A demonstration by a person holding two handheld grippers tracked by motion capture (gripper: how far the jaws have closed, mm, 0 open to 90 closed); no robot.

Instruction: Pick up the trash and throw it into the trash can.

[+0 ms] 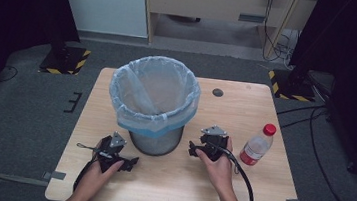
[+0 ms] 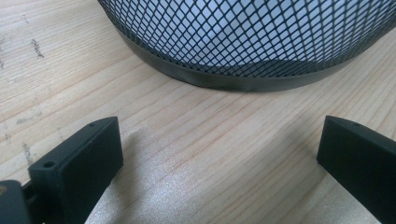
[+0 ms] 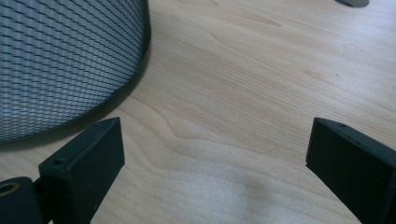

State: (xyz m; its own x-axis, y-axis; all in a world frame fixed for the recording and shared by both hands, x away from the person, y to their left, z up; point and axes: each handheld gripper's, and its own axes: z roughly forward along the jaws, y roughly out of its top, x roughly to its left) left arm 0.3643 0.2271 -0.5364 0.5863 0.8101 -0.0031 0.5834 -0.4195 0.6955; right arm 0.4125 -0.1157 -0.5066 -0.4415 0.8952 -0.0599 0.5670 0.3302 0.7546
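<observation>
A black wire-mesh wastebasket (image 1: 153, 103) lined with a pale blue plastic bag stands at the middle of the wooden table (image 1: 256, 199). My left gripper (image 1: 119, 155) rests on the table just in front and left of the bin's base. In the left gripper view its jaws (image 2: 219, 158) stand wide apart over bare wood, facing the bin's mesh wall (image 2: 243, 42). My right gripper (image 1: 208, 143) sits to the right of the bin. It (image 3: 215, 158) is open too, with the bin (image 3: 60, 60) at its left. A clear bottle (image 1: 258, 145) with a red cap stands farther right.
A round dark cable grommet (image 1: 218, 92) is set in the tabletop behind the right gripper, also showing as the grommet (image 3: 352, 2) at the top edge of the right gripper view. Black stands with striped bases flank the table on the grey floor.
</observation>
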